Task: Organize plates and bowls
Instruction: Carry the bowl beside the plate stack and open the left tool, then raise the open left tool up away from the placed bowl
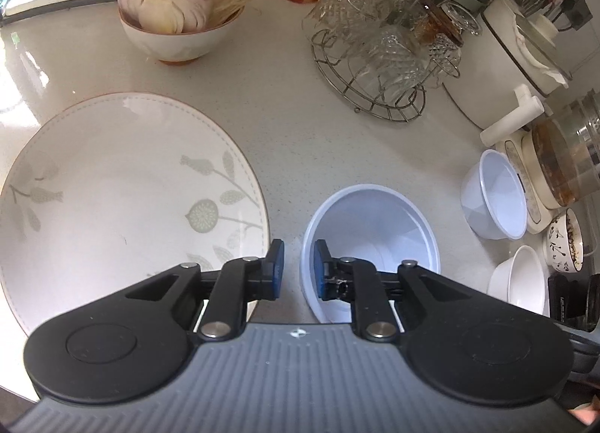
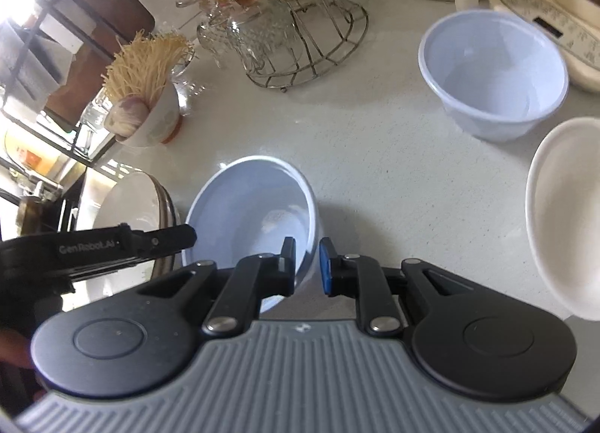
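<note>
Both claws angled steeply down, jaws slightly parted: left claw and right claw straddle pale-blue bowl rim, unclamped.

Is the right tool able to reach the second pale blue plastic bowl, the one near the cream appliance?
Probably yes. The right tool straddles the near pale blue bowl's rim, jaws slightly apart, not pressing. Bare white countertop lies between it and the far pale blue plastic bowl; nothing blocks the way.
</note>
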Demonstrator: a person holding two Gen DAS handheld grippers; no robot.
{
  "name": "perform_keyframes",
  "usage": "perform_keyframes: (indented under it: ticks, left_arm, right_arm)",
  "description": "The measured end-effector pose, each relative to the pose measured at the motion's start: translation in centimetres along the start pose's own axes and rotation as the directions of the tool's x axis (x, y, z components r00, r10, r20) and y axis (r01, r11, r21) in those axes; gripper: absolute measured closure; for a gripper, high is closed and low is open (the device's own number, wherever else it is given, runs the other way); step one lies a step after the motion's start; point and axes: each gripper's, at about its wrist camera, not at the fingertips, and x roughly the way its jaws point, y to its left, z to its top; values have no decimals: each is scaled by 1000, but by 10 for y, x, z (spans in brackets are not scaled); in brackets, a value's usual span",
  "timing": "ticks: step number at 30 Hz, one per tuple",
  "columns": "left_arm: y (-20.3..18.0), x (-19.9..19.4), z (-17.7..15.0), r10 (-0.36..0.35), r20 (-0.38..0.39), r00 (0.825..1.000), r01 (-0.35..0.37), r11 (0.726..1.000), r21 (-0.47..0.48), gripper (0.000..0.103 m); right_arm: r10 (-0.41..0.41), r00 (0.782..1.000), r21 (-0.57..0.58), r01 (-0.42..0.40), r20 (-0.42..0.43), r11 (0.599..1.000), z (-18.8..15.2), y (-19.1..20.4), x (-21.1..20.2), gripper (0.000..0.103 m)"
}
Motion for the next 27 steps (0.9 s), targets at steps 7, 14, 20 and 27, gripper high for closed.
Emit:
perform_keyframes:
  ticks: [7, 14, 20, 27]
  left_arm:
    - [-7, -10, -1, -18, 3, 1000, 18, 999, 27, 60]
    - [-16, -22, -3, -23, 15, 1000, 22, 999, 42, 47]
    - [-20, -35, -4, -44, 37, 998, 43, 999, 21, 47]
    - [-38, -70, -2, -36, 121, 992, 29, 998, 59, 47]
  right_arm:
    - [-17, 999, 11, 17, 34, 1000, 0, -1, -12, 60]
    - [-30, 996, -5, 30, 85, 1000, 0, 2, -25, 60]
    - [-30, 990, -32, 35, 141, 999, 3, 4, -40, 60]
    - [-15, 972, -79, 34, 234, 996, 9, 15, -75, 60]
